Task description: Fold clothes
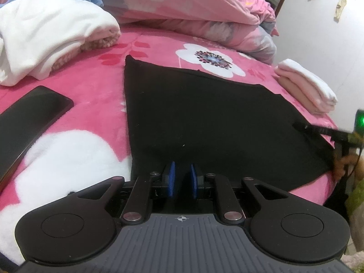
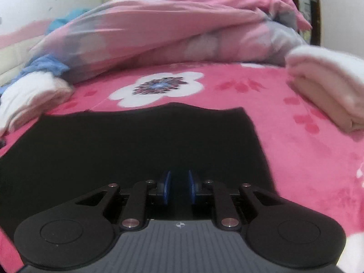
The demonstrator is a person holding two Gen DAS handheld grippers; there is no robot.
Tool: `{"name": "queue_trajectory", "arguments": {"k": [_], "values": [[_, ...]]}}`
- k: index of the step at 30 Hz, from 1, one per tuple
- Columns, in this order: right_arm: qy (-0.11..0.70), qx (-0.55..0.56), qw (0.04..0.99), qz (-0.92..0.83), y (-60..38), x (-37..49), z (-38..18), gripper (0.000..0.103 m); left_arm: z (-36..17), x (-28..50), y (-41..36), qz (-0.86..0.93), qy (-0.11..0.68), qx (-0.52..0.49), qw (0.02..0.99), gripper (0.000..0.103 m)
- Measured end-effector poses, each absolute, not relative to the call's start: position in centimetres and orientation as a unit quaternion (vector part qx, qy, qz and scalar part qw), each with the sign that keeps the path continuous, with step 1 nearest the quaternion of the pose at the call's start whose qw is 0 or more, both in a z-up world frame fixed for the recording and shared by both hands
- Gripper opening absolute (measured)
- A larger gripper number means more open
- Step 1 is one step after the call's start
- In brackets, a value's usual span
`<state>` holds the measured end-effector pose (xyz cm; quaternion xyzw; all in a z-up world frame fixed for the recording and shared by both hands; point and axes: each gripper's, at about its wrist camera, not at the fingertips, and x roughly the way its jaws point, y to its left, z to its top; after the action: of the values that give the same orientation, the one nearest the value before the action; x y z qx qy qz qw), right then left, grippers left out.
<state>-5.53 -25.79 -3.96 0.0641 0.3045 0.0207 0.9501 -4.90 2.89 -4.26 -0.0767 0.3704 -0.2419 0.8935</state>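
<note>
The black cloth (image 1: pixel 204 118) lies flat on the bed (image 1: pixel 91 86), spread over the pink flower blanket, with its near edge at the front of the bed where both tongs are. It looks already folded at least once, because its edges are straight and its shape is nearly a rectangle; I judge that one more fold is coming.

The left tongs (image 1: pixel 182 179) are at the near edge of the cloth, near its left corner. The blue pads (image 1: pixel 171 177) stand close together and dark cloth is seen between them, so I read them as clenched on the cloth edge. The right tongs (image 2: pixel 178 186) are over the near edge nearer the right side. Their pads are also close with something dark between, but this view is blurred and I cannot tell if they grip the cloth or only hang over it.

Holding two points on one edge makes sense: the edge can rise evenly and go over to the far side without twisting.

A folded white piece (image 1: pixel 307 86) lies to the right, probably finished. An unfolded white garment (image 1: pixel 45 36) waits at the left, and a phone (image 1: pixel 29 118) lies beside the cloth.
</note>
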Motion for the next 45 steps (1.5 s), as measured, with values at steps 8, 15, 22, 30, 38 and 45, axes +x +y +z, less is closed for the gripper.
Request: {"name": "queue_trajectory", "arguments": {"k": [8, 15, 22, 30, 38, 45], "values": [[0.319, 0.080, 0.944, -0.011, -26.7, -2.5, -0.7, 0.012, -4.5, -5.0, 2.9, -0.251, 0.364, -0.070, 0.894, 0.015], [0.371, 0.106, 0.921, -0.043, -29.8, 4.1, -2.8, 0.004, -4.7, -5.3, 2.9, -0.255, 0.354, -0.068, 0.897, 0.015], [0.368, 0.081, 0.926, -0.027, -26.4, 3.7, 0.2, 0.009, -4.8, -5.1, 3.1, -0.263, 0.356, -0.071, 0.894, 0.015], [0.407, 0.101, 0.907, -0.043, -25.5, 8.5, -2.0, 0.007, -4.9, -5.2, 3.2, -0.268, 0.351, -0.073, 0.894, 0.015], [0.467, 0.091, 0.874, 0.103, -18.1, 6.3, -1.2, 0.011, -5.3, -4.9, 3.6, -0.281, 0.347, -0.088, 0.891, 0.015], [0.459, 0.164, 0.872, 0.044, -18.4, 12.9, -3.1, 0.011, -5.3, -5.1, 3.4, -0.283, 0.343, -0.080, 0.892, 0.016]]}}
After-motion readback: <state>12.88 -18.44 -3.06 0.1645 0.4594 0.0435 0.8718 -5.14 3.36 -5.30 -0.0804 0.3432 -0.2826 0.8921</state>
